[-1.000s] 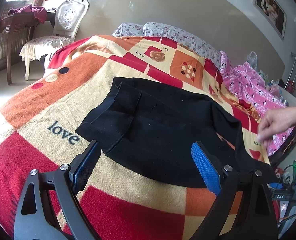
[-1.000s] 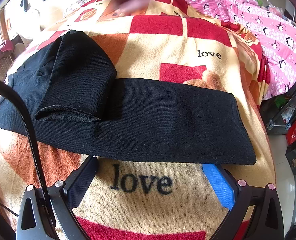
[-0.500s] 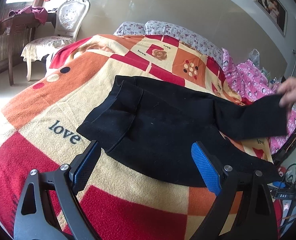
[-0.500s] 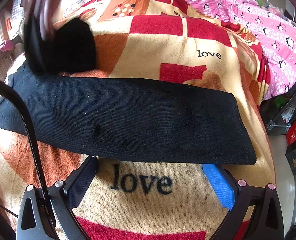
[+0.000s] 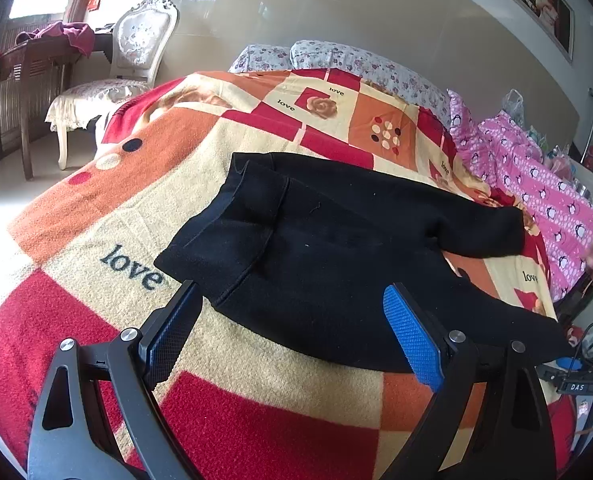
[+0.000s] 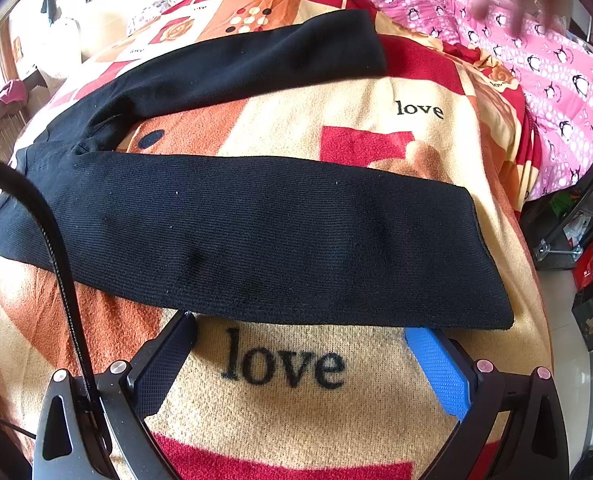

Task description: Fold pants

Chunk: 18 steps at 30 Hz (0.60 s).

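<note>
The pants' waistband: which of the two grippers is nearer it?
Left. The left gripper sits right at the waistband; the right gripper is down by the leg hem.

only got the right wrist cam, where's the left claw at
Observer: The left claw is open and holds nothing, at the near edge of the pants, waist end.
Operator: waist lying flat
Observer: Yes, the waistband lies spread on the blanket, not bunched.
Operator: anything past the bed that side
Observer: A white chair stands by the bed's far corner.
</note>
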{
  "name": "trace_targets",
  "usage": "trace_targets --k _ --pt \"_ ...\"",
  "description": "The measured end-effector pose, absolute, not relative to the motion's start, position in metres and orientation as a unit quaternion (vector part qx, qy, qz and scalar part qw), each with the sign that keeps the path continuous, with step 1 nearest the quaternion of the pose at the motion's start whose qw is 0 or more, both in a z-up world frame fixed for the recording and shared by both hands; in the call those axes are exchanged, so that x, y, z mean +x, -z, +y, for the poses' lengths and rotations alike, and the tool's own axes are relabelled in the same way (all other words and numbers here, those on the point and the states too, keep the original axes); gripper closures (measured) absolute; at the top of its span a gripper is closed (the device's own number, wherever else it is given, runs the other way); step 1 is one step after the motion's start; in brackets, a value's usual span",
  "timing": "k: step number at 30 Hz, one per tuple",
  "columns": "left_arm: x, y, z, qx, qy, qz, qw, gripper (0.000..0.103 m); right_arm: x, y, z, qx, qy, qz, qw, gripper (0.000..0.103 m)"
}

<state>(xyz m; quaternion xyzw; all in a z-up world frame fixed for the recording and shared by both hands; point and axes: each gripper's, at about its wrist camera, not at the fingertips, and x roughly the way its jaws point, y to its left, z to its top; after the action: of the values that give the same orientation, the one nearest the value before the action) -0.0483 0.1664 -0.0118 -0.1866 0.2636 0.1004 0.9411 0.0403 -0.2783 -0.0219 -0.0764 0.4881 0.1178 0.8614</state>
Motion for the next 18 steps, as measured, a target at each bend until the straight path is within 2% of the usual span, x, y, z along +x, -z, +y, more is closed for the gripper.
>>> trace_targets --k 13,18 --pt "-0.053 0.011 0.176 -0.219 -0.095 0.264 0.935 0.011 0.040 0.022 -0.278 -0.077 -0.118 0.488 0.862 0.000" --pt "-0.079 0.004 0.191 -0.255 -0.092 0.268 0.924 0.011 0.040 0.022 -0.278 -0.077 -0.116 0.488 0.862 0.000"
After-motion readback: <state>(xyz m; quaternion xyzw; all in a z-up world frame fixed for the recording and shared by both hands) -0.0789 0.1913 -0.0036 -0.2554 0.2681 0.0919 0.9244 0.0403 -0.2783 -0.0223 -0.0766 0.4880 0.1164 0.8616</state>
